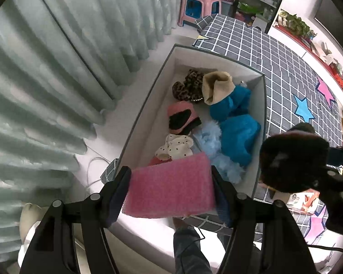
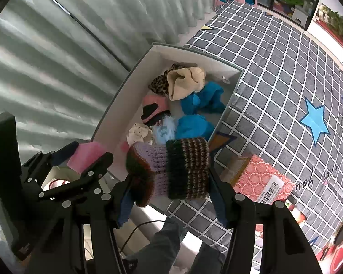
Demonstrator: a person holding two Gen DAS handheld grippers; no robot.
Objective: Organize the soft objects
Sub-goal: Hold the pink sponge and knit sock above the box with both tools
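One grey grid-patterned rug point(image 2: 274, 73) beside pale green curtains point(image 1: 45, 80), storage box point(image 1: 148, 105) between.

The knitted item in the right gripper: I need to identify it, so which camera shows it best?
The right wrist view: the knitted item fills the centre, showing lilac and striped stitches. The left wrist view shows it only as a dark, blurred lump at the right edge.

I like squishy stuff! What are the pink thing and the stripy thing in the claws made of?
The pink pad in the left claw looks like spongy foam or terry cloth: matte, finely pebbled. The stripy piece in the right claw looks like knitted yarn, with visible stitch rows.
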